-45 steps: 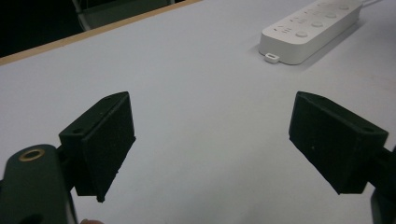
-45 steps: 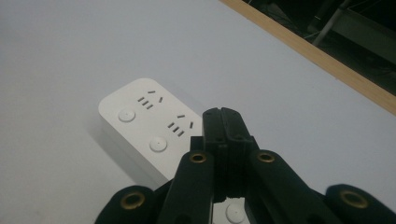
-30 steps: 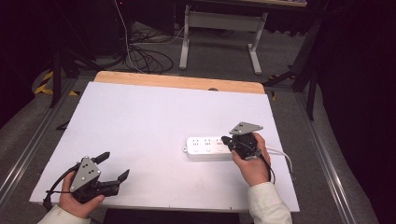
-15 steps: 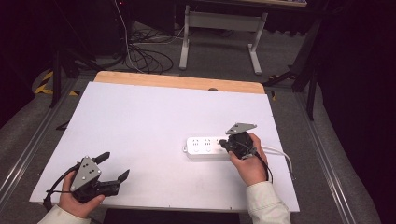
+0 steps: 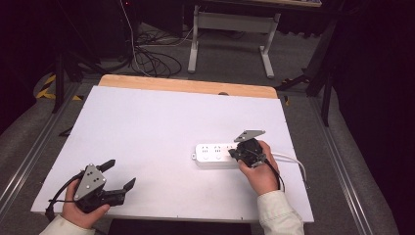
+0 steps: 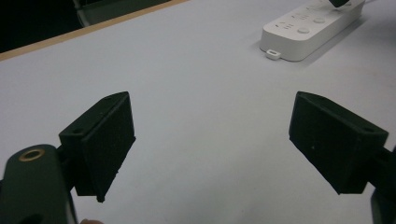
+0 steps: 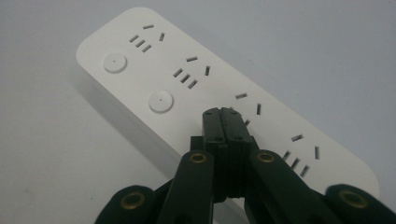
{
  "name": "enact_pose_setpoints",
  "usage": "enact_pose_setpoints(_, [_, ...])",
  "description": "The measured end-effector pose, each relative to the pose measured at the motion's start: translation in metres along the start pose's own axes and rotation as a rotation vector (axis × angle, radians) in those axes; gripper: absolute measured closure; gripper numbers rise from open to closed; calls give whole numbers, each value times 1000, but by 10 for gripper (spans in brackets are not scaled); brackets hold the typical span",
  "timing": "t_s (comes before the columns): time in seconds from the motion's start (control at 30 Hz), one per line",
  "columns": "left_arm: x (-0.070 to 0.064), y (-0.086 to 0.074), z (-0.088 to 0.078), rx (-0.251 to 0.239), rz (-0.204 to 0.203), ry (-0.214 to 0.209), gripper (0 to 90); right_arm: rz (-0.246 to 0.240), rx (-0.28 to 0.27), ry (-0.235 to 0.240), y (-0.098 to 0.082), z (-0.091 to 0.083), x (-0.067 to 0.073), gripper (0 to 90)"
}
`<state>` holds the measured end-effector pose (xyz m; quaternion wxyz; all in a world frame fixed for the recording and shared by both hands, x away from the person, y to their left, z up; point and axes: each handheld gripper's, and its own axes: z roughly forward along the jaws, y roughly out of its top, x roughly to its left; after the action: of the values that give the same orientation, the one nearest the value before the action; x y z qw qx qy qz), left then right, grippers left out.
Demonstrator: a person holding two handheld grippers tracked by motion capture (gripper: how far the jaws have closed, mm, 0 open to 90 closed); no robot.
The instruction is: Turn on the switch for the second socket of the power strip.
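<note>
A white power strip (image 5: 211, 153) lies flat on the white table (image 5: 161, 122), right of centre. In the right gripper view the power strip (image 7: 140, 60) shows several socket groups and two round buttons. My right gripper (image 5: 234, 154) is shut with nothing between its jaws. Its closed tips (image 7: 224, 115) rest over the strip's top, in line with the buttons, and hide the spot beneath. I cannot tell if they press on it. My left gripper (image 5: 119, 175) is held open near the table's front left, apart from the strip (image 6: 308, 28); its gap (image 6: 212, 135) is bare.
The strip's white cable (image 5: 293, 162) runs off to the right, toward the table's right edge. A wooden strip (image 5: 186, 86) borders the far edge. Beyond it, on the floor, stand a desk frame (image 5: 230, 29) and loose black cables (image 5: 147, 54).
My right gripper has shifted a little to the left over the strip, still shut. The left gripper has stayed where it was.
</note>
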<state>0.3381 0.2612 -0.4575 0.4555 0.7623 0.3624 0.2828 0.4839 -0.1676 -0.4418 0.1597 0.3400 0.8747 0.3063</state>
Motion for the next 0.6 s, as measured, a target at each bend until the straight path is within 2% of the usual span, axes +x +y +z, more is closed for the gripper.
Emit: enact_pose_setpoints(0.6, [0, 0, 0, 0, -4, 2, 145, -3, 14, -1, 0, 3, 1, 900])
